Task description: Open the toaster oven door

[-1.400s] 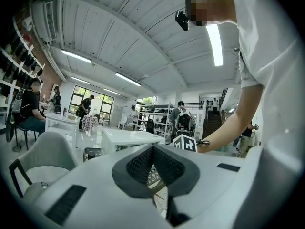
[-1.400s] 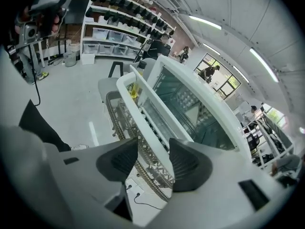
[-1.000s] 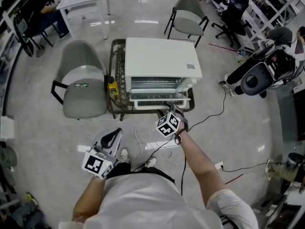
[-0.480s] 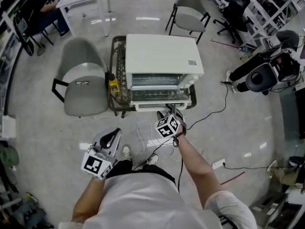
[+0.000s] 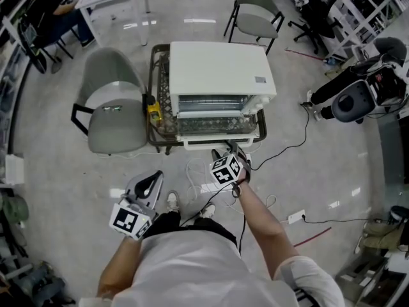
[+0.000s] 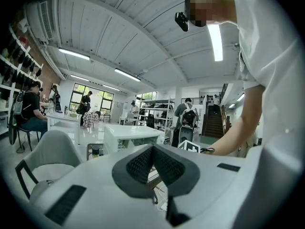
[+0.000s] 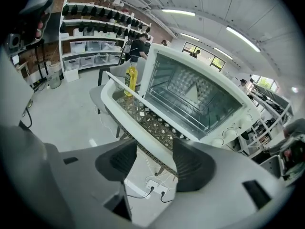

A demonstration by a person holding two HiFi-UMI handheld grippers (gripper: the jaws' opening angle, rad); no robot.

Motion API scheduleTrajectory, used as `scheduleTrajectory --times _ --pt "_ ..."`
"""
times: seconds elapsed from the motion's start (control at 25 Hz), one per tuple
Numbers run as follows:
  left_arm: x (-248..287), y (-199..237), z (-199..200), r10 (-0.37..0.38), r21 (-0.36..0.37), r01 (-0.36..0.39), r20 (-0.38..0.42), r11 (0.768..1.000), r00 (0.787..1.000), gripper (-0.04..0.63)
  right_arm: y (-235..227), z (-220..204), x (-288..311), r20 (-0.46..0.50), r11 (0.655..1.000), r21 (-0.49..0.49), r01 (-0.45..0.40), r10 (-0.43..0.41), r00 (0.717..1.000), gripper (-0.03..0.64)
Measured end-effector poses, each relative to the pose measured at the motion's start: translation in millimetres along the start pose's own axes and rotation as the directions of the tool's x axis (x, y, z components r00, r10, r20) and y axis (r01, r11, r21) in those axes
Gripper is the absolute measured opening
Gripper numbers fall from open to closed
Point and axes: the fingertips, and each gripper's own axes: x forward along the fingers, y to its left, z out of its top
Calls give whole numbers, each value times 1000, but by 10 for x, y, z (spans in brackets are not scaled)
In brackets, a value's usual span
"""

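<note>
left gripper (image 6: pixel 152 149) down by person's left side, jaws together. right gripper (image 7: pixel 155 159) tilted down just in front of toaster oven door (image 5: pixel 214 128), jaws apart, pads not pressing it; door's front edge shows in the gap. door lies flat open. toaster oven (image 5: pixel 217 69) sits on low lattice-top table (image 5: pixel 160 75), grey chair (image 5: pixel 112 117) just left of it

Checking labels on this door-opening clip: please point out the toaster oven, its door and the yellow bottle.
toaster oven (image 5: pixel 217 69), head view, white top panel.
door (image 7: pixel 147 120), right gripper view, lowered glass pane.
yellow bottle (image 7: pixel 129 81), right gripper view, its body.
</note>
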Motion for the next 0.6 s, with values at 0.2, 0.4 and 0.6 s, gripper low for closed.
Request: scheduleTrajectory --times 0.2,0.4,0.6 --pt "-9 -1 37 -3 -4 3 1 1000 1000 15 2 25 -45 -4 1000 30 -3 3 1000 242" --pt "19 -18 32 -10 -5 10 4 1000 1000 15 2 41 -67 -6 998 54 -12 13 1000 247" --pt "61 -36 37 -18 -15 18 4 1000 1000 15 21 30 -116 6 996 88 -23 22 1000 256"
